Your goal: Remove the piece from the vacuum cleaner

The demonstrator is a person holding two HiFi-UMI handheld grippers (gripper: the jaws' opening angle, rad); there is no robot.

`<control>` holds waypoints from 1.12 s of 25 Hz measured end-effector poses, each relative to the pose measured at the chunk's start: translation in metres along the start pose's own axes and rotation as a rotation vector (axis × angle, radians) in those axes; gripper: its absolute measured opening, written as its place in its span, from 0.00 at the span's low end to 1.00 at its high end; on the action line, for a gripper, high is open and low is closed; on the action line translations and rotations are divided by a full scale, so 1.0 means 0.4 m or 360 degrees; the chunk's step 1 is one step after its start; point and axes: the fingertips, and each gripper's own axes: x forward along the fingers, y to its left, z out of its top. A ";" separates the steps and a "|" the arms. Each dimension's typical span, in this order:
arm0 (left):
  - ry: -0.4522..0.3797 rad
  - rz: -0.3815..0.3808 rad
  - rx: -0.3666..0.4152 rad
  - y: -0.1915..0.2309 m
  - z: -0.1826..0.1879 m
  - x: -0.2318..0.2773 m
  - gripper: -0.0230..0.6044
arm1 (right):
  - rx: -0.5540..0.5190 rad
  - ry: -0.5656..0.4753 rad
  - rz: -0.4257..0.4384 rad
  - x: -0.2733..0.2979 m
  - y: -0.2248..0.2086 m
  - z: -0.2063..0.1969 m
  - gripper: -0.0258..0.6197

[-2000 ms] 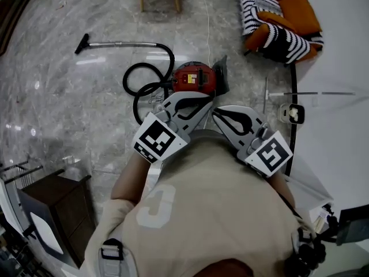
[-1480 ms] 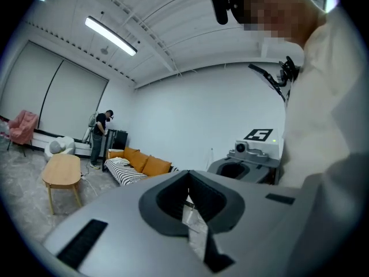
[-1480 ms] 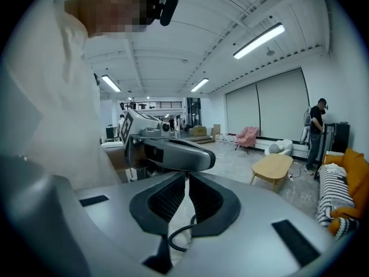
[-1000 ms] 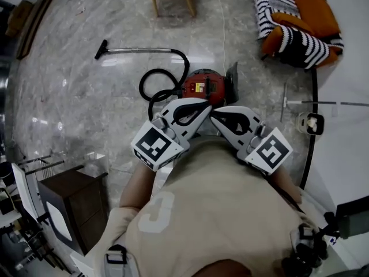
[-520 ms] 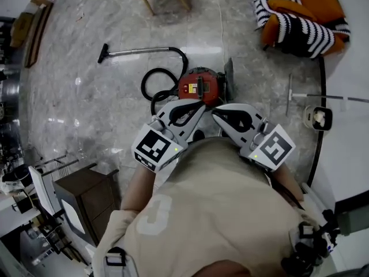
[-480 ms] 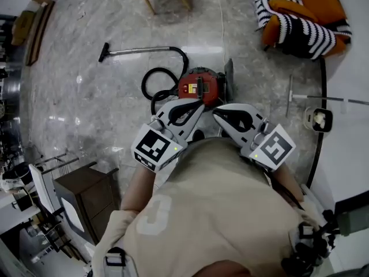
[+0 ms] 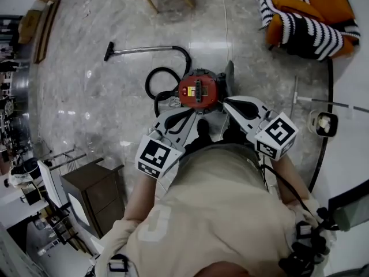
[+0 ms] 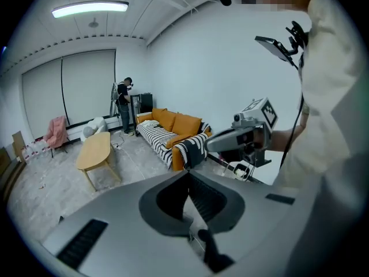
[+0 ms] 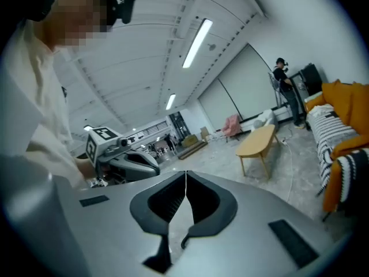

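Looking down, head view: red vacuum cleaner (image 7: pixel 197 91) on the floor (image 7: pixel 104 108) at 12 o'clock, hose (image 7: pixel 163 77) coiled at its 9. Left gripper (image 7: pixel 195 114) near its 6, right gripper (image 7: pixel 226 101) near its 4. Left gripper view: fingers pressed together, nothing btwn. Right gripper view: same, fingers closed, empty.
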 end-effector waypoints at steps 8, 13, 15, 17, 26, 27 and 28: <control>0.0086 -0.0021 -0.0076 0.052 -0.105 0.049 0.04 | 0.0302 0.0233 -0.0197 0.045 -0.127 -0.150 0.04; 0.0095 -0.0023 -0.0140 0.137 -0.198 0.095 0.04 | 0.0339 0.0422 -0.0239 0.120 -0.151 -0.245 0.04; 0.0087 -0.0051 -0.0173 0.161 -0.241 0.109 0.04 | 0.0342 0.0505 -0.0255 0.162 -0.162 -0.291 0.04; 0.0083 -0.0083 -0.0214 0.178 -0.290 0.127 0.04 | 0.0358 0.0549 -0.0284 0.203 -0.185 -0.334 0.04; 0.0128 -0.0260 -0.0243 0.230 -0.463 0.213 0.04 | 0.0611 0.0539 -0.0584 0.335 -0.367 -0.535 0.04; 0.0142 -0.0269 -0.0243 0.234 -0.488 0.221 0.04 | 0.0595 0.0555 -0.0644 0.337 -0.390 -0.560 0.04; 0.0155 -0.0281 -0.0242 0.236 -0.511 0.231 0.04 | 0.0591 0.0562 -0.0699 0.339 -0.410 -0.584 0.04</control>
